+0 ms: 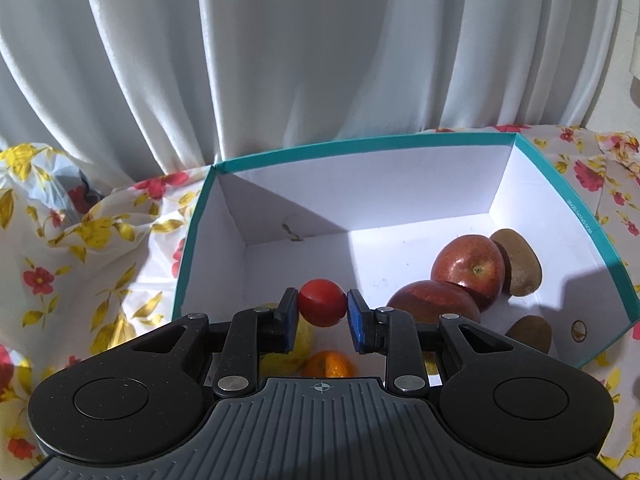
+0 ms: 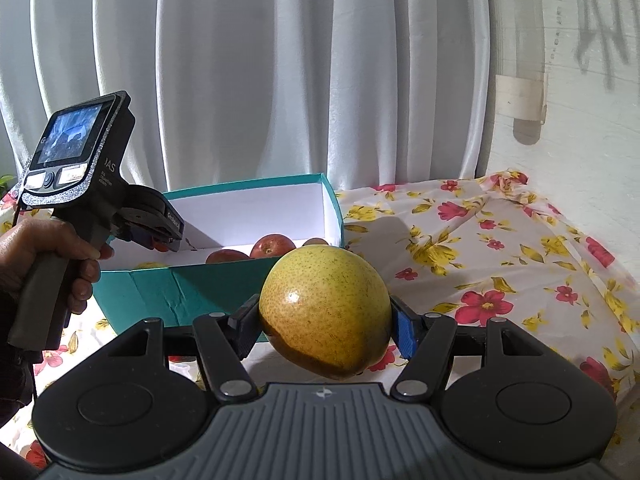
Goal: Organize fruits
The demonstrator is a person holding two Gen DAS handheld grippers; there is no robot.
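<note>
My left gripper (image 1: pixel 322 309) is shut on a small red tomato (image 1: pixel 322 303) and hangs over the near part of a teal box (image 1: pixel 360 146) with a white inside. Two red apples (image 1: pixel 470 266), two kiwis (image 1: pixel 520 262), an orange (image 1: pixel 328 364) and a yellow fruit (image 1: pixel 280 354) lie in the box. In the right wrist view my right gripper (image 2: pixel 324 326) is shut on a large yellow-green pear (image 2: pixel 326 308), held above the tablecloth in front of the teal box (image 2: pixel 192 296). The left gripper (image 2: pixel 168 234), held by a hand (image 2: pixel 44 252), reaches over that box.
A floral tablecloth (image 2: pixel 500 264) covers the table around the box. White curtains (image 1: pixel 280 60) hang close behind it. A wall (image 2: pixel 580 100) stands at the right. A crumpled floral bag (image 1: pixel 60 200) lies left of the box.
</note>
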